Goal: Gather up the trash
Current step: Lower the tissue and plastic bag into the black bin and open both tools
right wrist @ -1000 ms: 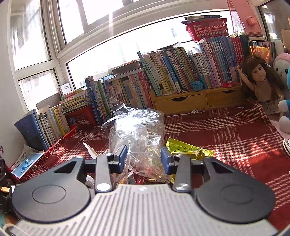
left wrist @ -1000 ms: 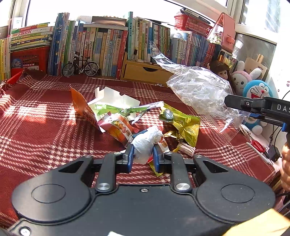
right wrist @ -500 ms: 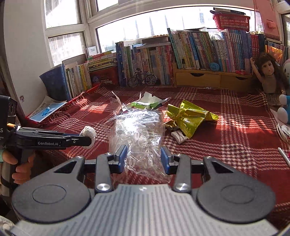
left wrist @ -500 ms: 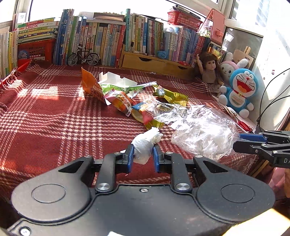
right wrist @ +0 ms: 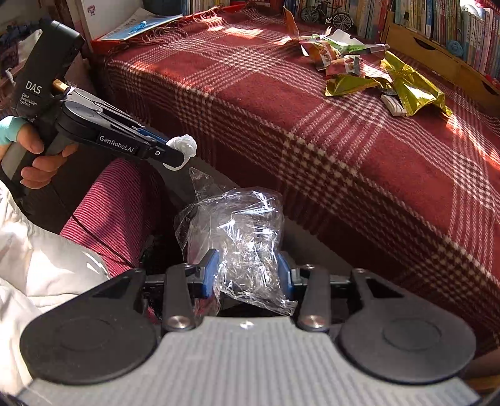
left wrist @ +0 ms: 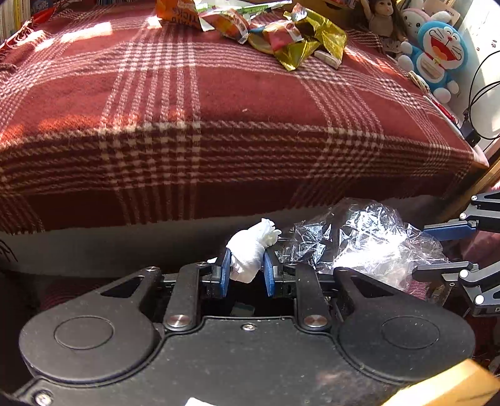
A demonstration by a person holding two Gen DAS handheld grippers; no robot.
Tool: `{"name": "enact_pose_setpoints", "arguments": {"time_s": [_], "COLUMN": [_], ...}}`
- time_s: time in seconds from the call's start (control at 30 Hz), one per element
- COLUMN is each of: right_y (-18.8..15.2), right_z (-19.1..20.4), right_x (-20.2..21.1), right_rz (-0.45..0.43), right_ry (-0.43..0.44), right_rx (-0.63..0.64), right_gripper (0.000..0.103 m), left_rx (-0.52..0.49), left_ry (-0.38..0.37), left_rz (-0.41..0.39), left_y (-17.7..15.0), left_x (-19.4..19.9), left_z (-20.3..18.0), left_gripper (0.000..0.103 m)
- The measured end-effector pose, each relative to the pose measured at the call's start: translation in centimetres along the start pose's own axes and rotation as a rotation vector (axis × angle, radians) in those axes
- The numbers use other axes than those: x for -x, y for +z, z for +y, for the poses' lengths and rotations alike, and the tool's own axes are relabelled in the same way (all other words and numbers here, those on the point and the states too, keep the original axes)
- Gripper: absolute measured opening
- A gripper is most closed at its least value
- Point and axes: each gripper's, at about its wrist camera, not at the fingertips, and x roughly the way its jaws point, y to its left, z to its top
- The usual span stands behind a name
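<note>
My left gripper (left wrist: 247,274) is shut on a crumpled white tissue (left wrist: 251,250), held below the front edge of the table. From the right wrist view the same tissue (right wrist: 182,146) shows at the left gripper's tip. My right gripper (right wrist: 247,274) is shut on a crumpled clear plastic bag (right wrist: 240,237), just right of the tissue; the bag (left wrist: 368,243) also shows in the left wrist view. Gold foil wrappers (right wrist: 403,84) and orange and green snack packets (left wrist: 200,14) lie far back on the red plaid cloth (left wrist: 218,93).
The cloth-covered table's front edge (right wrist: 312,187) hangs right ahead of both grippers. A person's hand (right wrist: 37,150) holds the left gripper; a pink-striped leg (right wrist: 112,212) and white sleeve (right wrist: 37,268) lie below. Dolls and a blue plush (left wrist: 437,53) stand far right; books (right wrist: 453,25) line the back.
Both grippers have drawn back off the table and dropped below its front edge, still holding the tissue and the plastic bag. The wrappers now lie far away.
</note>
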Motion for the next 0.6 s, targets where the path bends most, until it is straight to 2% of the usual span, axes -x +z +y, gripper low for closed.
{"name": "enact_pose_setpoints", "arguments": {"time_s": [0.13, 0.3, 0.4, 0.6], "right_y": [0.4, 0.6, 0.6, 0.7], "right_z": [0.6, 1.8, 2.1, 2.3], "right_x": [-3.3, -6.5, -7.8, -8.5], "right_rz": [0.087, 0.16, 0.189, 0.185], "right_ry": [-0.006, 0.004, 0.002, -0.006], "right_rx": [0.03, 0.067, 0.073, 0.053], "right_gripper": [0.046, 0.048, 0.05, 0.055], "left_rx": [0.012, -0.005, -0.011, -0.028], "left_ry": [0.012, 0.032, 0.032, 0.047], "left_rz": [0.103, 0.159, 0.176, 0.173], "left_y": [-1.1, -1.8, -2.0, -1.7], "left_x": [-3.2, -5.4, -6.3, -7.3], "left_z": [0.2, 0.0, -0.1, -0.5], "left_gripper": [0.021, 0.021, 0.022, 0.022]}}
